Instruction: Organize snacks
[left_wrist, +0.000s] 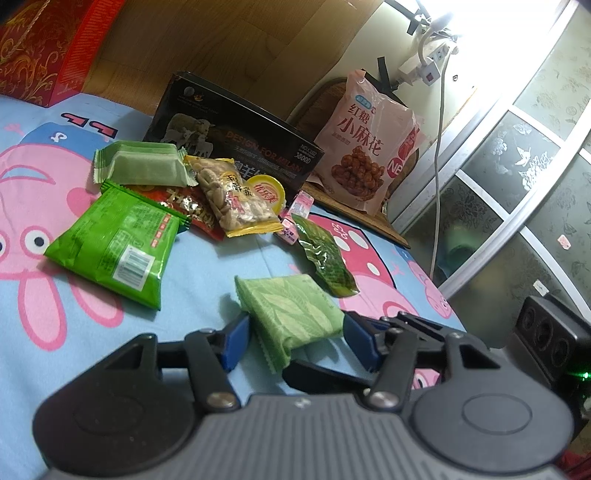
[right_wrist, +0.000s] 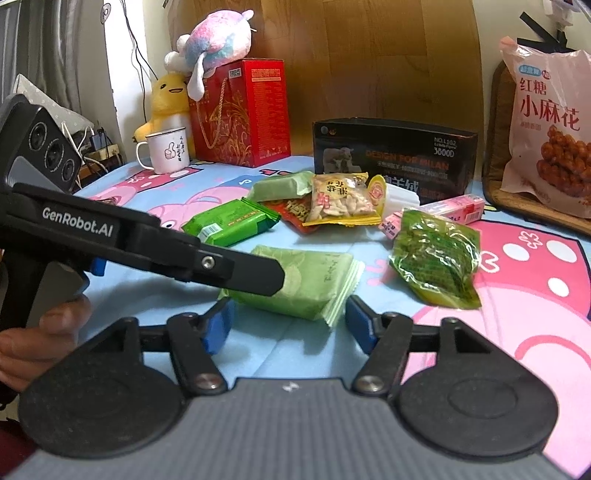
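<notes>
A pale green snack packet (left_wrist: 291, 314) lies on the blue cartoon sheet (left_wrist: 207, 266), and my left gripper (left_wrist: 295, 332) is shut on it, a blue pad against each side. In the right wrist view the same packet (right_wrist: 314, 280) sits between the pads of my right gripper (right_wrist: 290, 325), which is open and stands just off its edges. One of the left gripper's black fingers (right_wrist: 251, 271) reaches in from the left over the packet. Behind it lies a loose pile of snacks: a bright green packet (right_wrist: 229, 221), a yellow nut packet (right_wrist: 340, 203) and a dark green packet (right_wrist: 436, 266).
A black box (right_wrist: 395, 147) stands behind the pile. A large pink bag (right_wrist: 546, 122) leans at the right. At the back left are a red gift box (right_wrist: 240, 114), a white mug (right_wrist: 166, 149) and plush toys. A hand (right_wrist: 44, 332) holds the left gripper's handle.
</notes>
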